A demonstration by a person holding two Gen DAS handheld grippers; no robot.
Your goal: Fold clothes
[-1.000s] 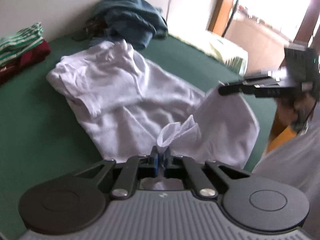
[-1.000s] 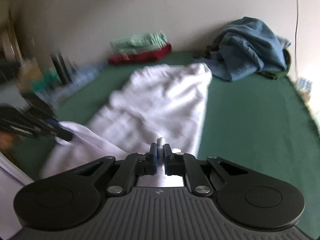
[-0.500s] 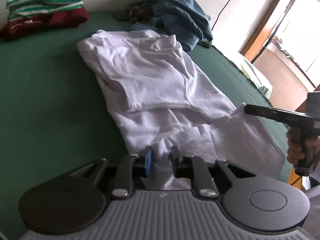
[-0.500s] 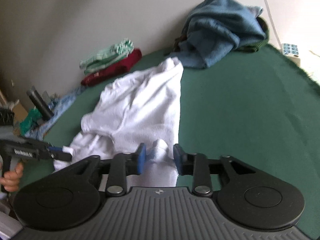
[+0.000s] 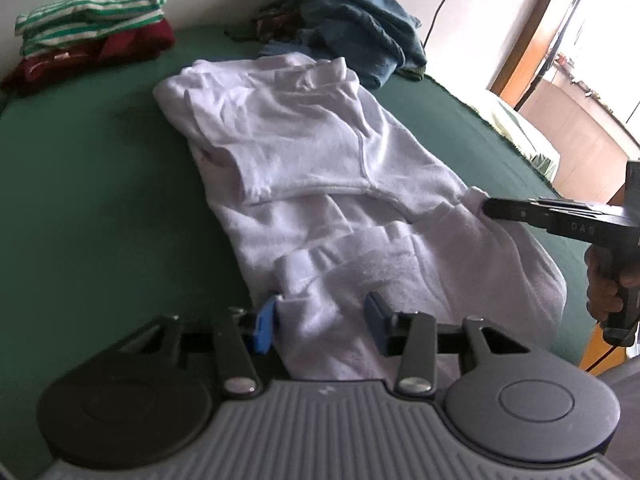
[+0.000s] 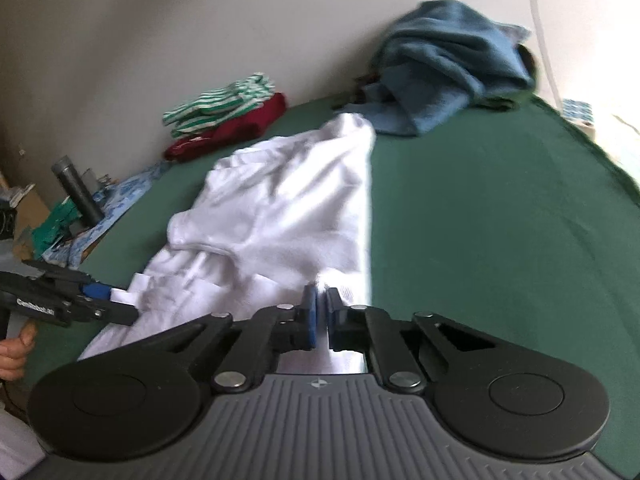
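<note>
A white shirt (image 5: 304, 152) lies lengthwise on the green bed cover (image 5: 100, 200), its near end folded back on itself. My left gripper (image 5: 320, 320) sits at that near end. Its jaws are opening, and a bunched fold of the shirt lies loosely between the blue pads. In the right wrist view the shirt (image 6: 288, 208) runs away from my right gripper (image 6: 320, 308), which is shut on the shirt's near edge. The right gripper (image 5: 486, 210) also shows in the left wrist view, a pinch of white cloth at its tip. At the left of the right wrist view is the left gripper (image 6: 120, 302).
A folded stack of green-striped and dark red clothes (image 5: 92, 28) sits at the far left by the wall. A heap of blue clothes (image 5: 360, 28) lies behind the shirt. Beside the bed stand a dark cylinder (image 6: 76, 188) and clutter. The bed's edge runs close on the right.
The left jaws went from shut on a raised shirt fold to standing apart. The right jaws opened, then shut again on the shirt's edge. Both grippers sank and the lifted end now lies on the bed.
</note>
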